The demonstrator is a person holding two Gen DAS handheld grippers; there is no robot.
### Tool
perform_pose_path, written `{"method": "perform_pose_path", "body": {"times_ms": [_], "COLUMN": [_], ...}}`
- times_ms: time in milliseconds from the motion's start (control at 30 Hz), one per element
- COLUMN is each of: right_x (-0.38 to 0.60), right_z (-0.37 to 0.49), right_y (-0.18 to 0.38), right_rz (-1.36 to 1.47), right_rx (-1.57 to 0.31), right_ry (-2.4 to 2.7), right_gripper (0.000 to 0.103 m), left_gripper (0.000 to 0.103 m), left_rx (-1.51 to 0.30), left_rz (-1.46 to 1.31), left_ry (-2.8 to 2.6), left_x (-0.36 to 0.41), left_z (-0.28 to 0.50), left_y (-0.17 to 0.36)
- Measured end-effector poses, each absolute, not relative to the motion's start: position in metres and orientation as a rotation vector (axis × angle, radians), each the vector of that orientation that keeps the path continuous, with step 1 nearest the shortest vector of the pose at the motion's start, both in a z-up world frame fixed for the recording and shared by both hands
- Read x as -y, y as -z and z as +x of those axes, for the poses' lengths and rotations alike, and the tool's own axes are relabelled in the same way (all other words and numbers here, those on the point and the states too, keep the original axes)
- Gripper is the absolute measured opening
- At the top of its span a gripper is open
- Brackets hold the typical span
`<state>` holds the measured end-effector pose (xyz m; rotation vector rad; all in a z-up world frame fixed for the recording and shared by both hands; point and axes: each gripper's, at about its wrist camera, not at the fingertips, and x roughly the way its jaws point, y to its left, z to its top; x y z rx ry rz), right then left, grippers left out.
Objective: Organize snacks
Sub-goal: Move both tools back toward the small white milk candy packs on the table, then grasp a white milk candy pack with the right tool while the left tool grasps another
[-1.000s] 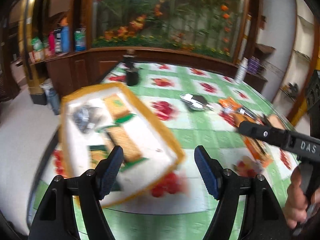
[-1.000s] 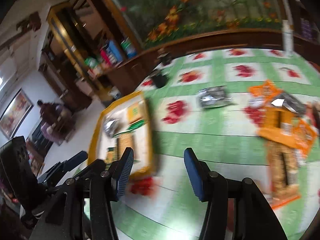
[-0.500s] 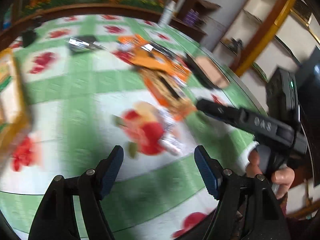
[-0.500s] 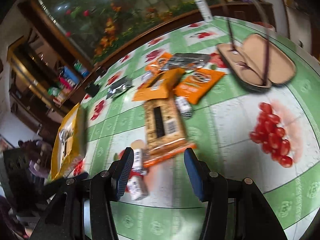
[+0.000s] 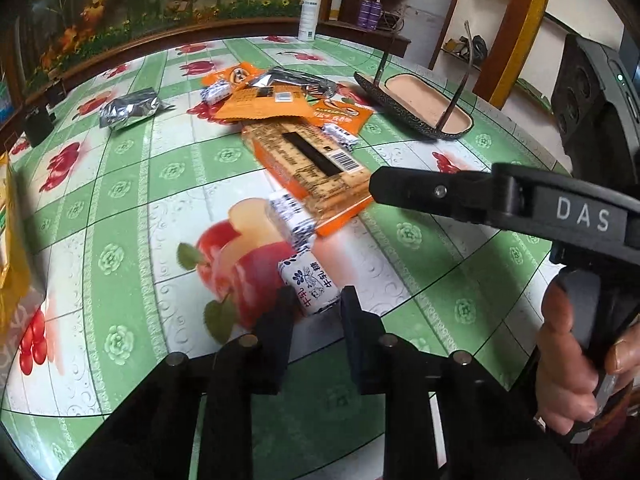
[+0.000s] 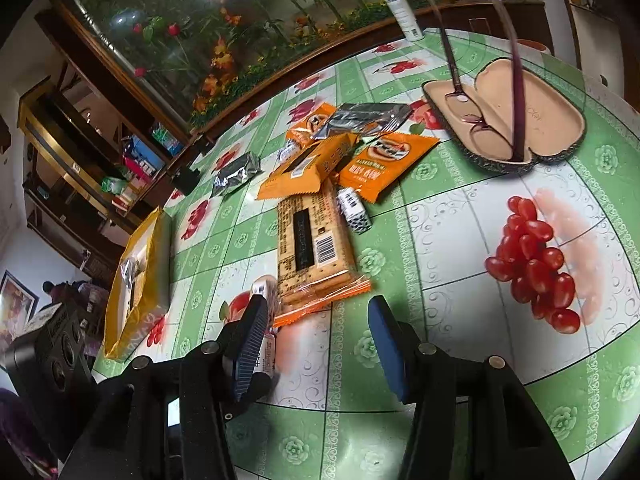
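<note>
Left gripper swung over from the yellow tray and its jaws just clamped onto a white candy.

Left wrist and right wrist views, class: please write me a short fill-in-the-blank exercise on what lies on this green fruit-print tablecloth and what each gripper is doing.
1. The left gripper has just closed on a small white ____ printed in blue.
2. The right gripper has its jaws ____.
3. The purple-framed glasses sit in an open ____.
4. The long clear cracker packet has ____ ends.

Missing words: candy; open; glasses case; orange
</note>
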<state>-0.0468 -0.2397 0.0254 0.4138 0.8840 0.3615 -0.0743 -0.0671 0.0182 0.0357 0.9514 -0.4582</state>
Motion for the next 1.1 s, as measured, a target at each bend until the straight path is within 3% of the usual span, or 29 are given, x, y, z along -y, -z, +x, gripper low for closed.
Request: {"method": "perform_pose_path", "body": {"times_ms": [200,333,367,733,1100], "right_x": [0.207,0.178,0.173,0.132,0.120], "right_z": [-0.045,-0.038,-0.037,-0.031,-0.028], "right_y": [-0.025,-0.020,-0.019,-0.025,-0.026], "right_rz": [0.351,0.258,0.236,-0.020,-0.065], "right_rx": [-0.908,-0.938,-0.938,-0.909,-0.910], "right_ry": [-0.419,-0.407,-0.397,-0.308,-0.312], "right_gripper": [0.055,0.030,0.028,0.027,0.027], "left_gripper": [0.022,0.022,0.022,0.023,0.023], "left_rx": [-0.943,-0.942,-0.941,-0.954,-0.944], "left_rz": [-0.013,-0.051,-0.053,-0.084,-0.072], "left_ry": [0.401,0.368,0.367,0.371,0.328], "left_x": [0.029,0.007,0.005,-0.001,-0.008], "left_z": [-0.070,-0.069,-0.069,-0.065,-0.063], "left_y": [-0.017,-0.017,-0.017,-0.017,-0.017]}}
